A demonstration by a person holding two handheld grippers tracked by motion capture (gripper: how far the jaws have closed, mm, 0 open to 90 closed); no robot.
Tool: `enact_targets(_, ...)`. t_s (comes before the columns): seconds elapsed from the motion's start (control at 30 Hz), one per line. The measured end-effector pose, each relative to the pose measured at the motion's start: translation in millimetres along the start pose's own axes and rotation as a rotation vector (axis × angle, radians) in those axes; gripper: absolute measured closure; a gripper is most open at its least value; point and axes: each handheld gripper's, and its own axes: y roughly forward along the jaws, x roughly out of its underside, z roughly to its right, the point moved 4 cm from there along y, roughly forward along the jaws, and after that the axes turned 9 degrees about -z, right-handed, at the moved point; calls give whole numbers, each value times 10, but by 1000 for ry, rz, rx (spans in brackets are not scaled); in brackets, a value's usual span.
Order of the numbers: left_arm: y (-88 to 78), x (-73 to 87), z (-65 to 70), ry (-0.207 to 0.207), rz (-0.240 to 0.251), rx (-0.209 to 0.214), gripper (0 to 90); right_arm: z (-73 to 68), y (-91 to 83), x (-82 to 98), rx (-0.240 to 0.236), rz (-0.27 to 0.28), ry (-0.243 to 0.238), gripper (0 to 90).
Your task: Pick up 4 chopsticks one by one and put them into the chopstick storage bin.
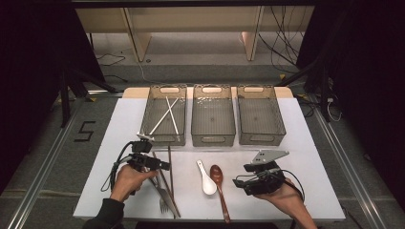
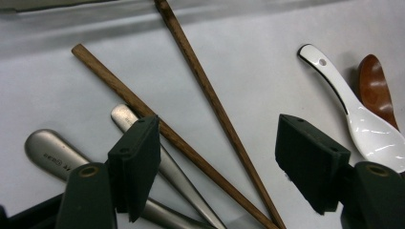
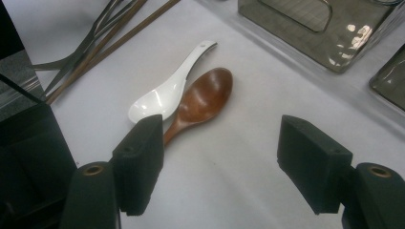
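Two brown wooden chopsticks (image 1: 169, 171) lie on the white table beside a metal fork (image 1: 165, 201). My left gripper (image 1: 165, 166) hovers low over them, open. In the left gripper view its jaws (image 2: 219, 138) straddle both chopsticks (image 2: 210, 95) without the pads touching, and two metal handles (image 2: 52, 152) lie under the left jaw. A white ceramic spoon (image 1: 206, 179) and a brown wooden spoon (image 1: 218, 183) lie side by side mid-table. My right gripper (image 1: 239, 182) rests to their right, open. In the right gripper view bare table lies between its jaws (image 3: 222, 138), with the two spoons (image 3: 205, 95) ahead.
Three grey mesh bins stand in a row at the back: the left bin (image 1: 152, 112) holds white chopsticks (image 1: 165, 114), while the middle bin (image 1: 213, 138) and right bin (image 1: 282, 129) hold nothing visible. The table's front edge runs just below the utensils.
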Motion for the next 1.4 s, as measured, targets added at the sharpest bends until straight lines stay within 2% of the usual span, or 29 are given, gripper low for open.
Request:
enact_targets(0.23,49,22,-13,-5,-19,-5,345,-6,14,21,-2,-2,2,336)
enact_targets(0.57,122,41,-7,2,-49,-4,427,-13,19,34,-4,-2,4,337)
enact_targets(0.73,126,40,-10,-2,-50,-4,445,-12,17,39,-5,-2,4,337)
enact_targets(0.83,119,40,-17,-7,-47,-18,443,-12,16,41,-5,-3,4,337)
enact_targets(1.4,159,16,35,-13,-36,-12,459,-10,26,47,-6,-6,2,337)
